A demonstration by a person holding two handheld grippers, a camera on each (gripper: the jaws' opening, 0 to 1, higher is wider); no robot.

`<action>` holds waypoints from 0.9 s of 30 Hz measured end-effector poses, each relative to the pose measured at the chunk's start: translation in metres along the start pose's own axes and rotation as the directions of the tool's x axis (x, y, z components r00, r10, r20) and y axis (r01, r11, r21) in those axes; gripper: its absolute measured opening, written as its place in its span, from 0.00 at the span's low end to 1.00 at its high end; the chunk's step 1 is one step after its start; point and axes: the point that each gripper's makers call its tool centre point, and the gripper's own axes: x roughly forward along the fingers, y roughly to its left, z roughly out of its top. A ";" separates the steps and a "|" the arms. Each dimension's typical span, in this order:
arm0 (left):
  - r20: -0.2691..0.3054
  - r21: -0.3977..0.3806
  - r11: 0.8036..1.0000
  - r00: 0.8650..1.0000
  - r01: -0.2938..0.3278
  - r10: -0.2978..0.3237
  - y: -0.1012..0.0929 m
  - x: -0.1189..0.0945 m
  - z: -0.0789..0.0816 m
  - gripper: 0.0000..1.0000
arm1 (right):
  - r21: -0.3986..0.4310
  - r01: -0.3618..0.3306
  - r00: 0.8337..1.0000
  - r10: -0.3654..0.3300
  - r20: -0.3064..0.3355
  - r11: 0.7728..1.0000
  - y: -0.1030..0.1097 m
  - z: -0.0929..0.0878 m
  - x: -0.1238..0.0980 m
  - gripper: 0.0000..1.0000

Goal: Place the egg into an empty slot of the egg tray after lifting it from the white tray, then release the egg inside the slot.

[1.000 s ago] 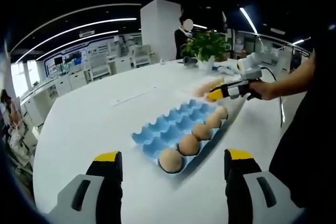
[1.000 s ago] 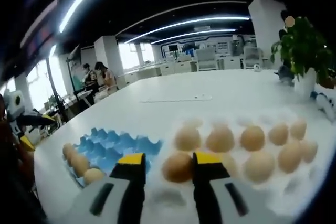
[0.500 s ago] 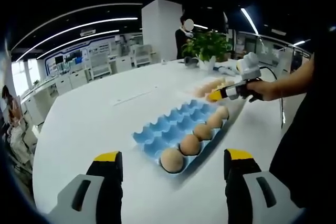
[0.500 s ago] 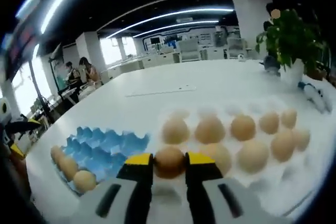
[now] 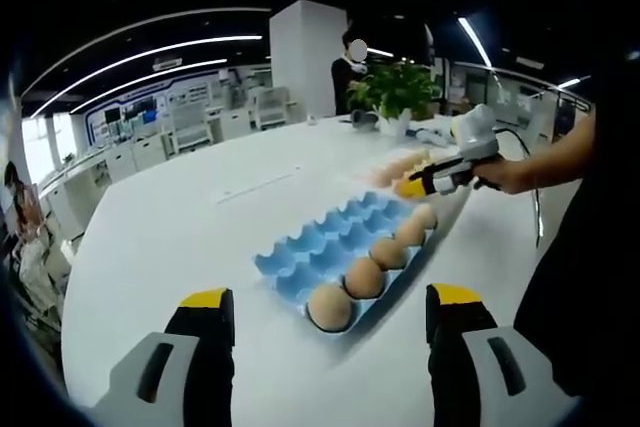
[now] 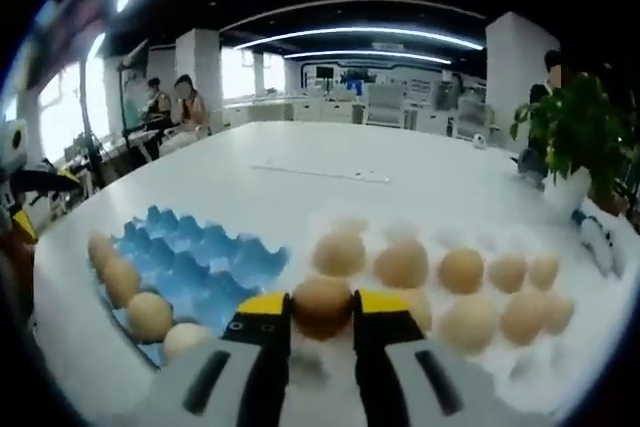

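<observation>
A brown egg [image 6: 321, 305] sits between the yellow-tipped fingers of my right gripper [image 6: 321, 311], which is shut on it just above the white tray [image 6: 585, 332]. Several more eggs lie on that tray. The blue egg tray [image 6: 190, 259] lies to the left, with several eggs along its near edge. In the left gripper view the blue egg tray [image 5: 322, 242] lies ahead with a row of eggs on its right side. My left gripper [image 5: 325, 312] is open above the table, well short of the tray. The right gripper [image 5: 440, 176] shows at the far end, held by a hand.
A potted plant [image 5: 393, 92] stands at the far side of the round white table [image 5: 170, 227], with a person behind it. People sit at desks [image 6: 170, 107] in the background. A person's arm and dark clothes [image 5: 575, 247] are along the right of the left gripper view.
My right gripper closed on the egg and has lifted it slightly, with its view swinging toward the blue tray. The left gripper has stayed put.
</observation>
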 end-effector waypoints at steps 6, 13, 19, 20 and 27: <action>-0.001 -0.002 1.000 1.000 -0.003 0.003 0.000 0.000 -0.001 0.80 | -0.020 -0.011 1.000 0.012 0.011 1.000 -0.003 0.008 -0.005 0.23; -0.002 -0.003 1.000 1.000 -0.006 0.006 0.000 0.000 -0.002 0.80 | -0.022 -0.021 0.999 0.021 0.025 1.000 -0.001 0.011 -0.011 0.23; 0.000 -0.002 1.000 1.000 -0.008 0.008 0.000 -0.001 -0.001 0.80 | -0.043 -0.049 0.998 0.051 0.042 0.998 0.009 0.019 -0.013 0.23; 0.000 -0.002 1.000 1.000 -0.008 0.008 0.000 0.000 -0.001 0.80 | -0.040 -0.058 0.997 0.059 0.042 0.998 0.011 0.020 -0.012 0.23; -0.002 -0.002 1.000 1.000 -0.008 0.008 0.000 0.000 -0.002 0.80 | -0.053 -0.116 0.991 0.119 0.057 0.992 0.036 0.027 -0.008 0.23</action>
